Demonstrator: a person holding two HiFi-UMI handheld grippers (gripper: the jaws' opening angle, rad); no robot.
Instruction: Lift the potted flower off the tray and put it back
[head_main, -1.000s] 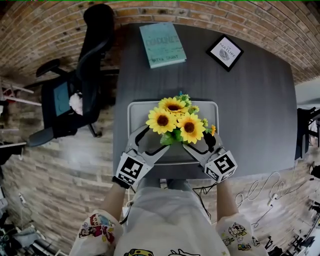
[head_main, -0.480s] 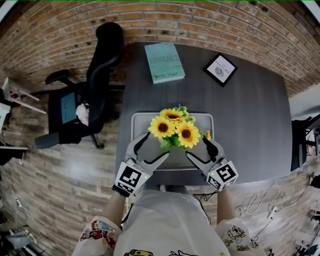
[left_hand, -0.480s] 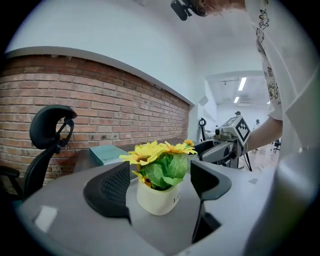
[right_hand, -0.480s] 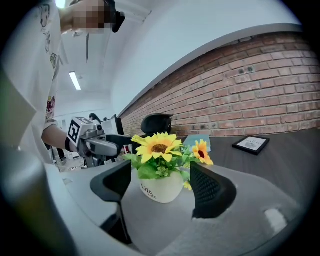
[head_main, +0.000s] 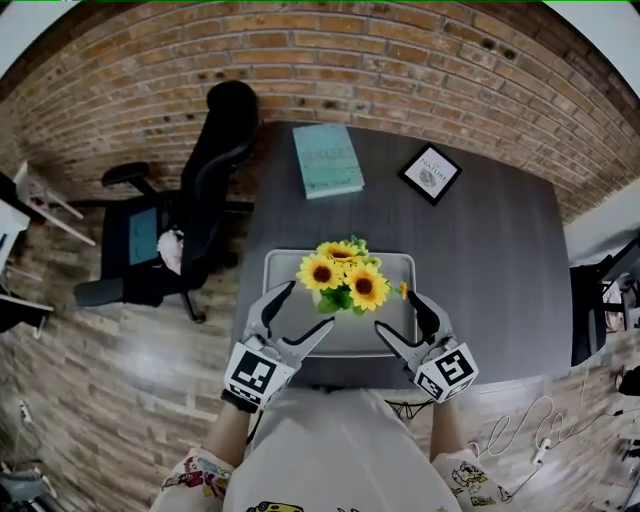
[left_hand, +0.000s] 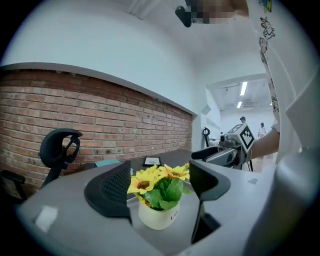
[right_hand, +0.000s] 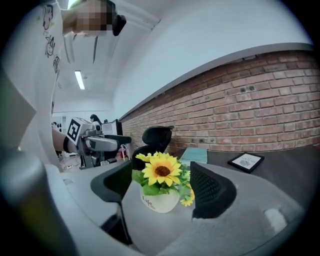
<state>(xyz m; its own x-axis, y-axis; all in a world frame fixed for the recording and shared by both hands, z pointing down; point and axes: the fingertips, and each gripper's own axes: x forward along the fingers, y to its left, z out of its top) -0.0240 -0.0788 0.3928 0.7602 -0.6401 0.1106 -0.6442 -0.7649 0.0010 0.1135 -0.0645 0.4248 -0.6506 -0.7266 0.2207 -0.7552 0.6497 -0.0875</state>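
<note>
Potted flower (head_main: 342, 277): yellow sunflowers and green leaves in a small white pot (left_hand: 157, 215). From above it lies inside the tray's outline, toward the near middle. The blooms hide the pot's foot. Nothing of mine touches it.

Tray (head_main: 392, 268): grey, rectangular with rounded corners, at the near edge of the table.

Left gripper (head_main: 310, 305): mine, held over the tray's near left corner and pointing toward the far right. The jaws are spread wide, though they have just drawn in a touch. They are released, with nothing pressed between the pads. In the left gripper view the potted flower shows in the gap, beyond the tips and clear of both.

Right gripper (head_main: 397, 312): mine, held over the tray's near right corner and pointing toward the far left, so it mirrors the other. The jaws are spread wide and released. In the right gripper view the pot stands beyond the tips and is untouched.

Table (head_main: 480, 250): dark grey top.

Book (head_main: 328, 160): teal cover, lying flat at the far left of the table, well apart from the tray.

Framed picture (head_main: 430, 173): black frame with a white face, lying flat at the far side, to the right of the book.

Office chair (head_main: 205, 190): black, on the wood-pattern floor (head_main: 120, 380), just left of the table.

Brick wall (head_main: 400, 70): red-brown, running along the far side.
</note>
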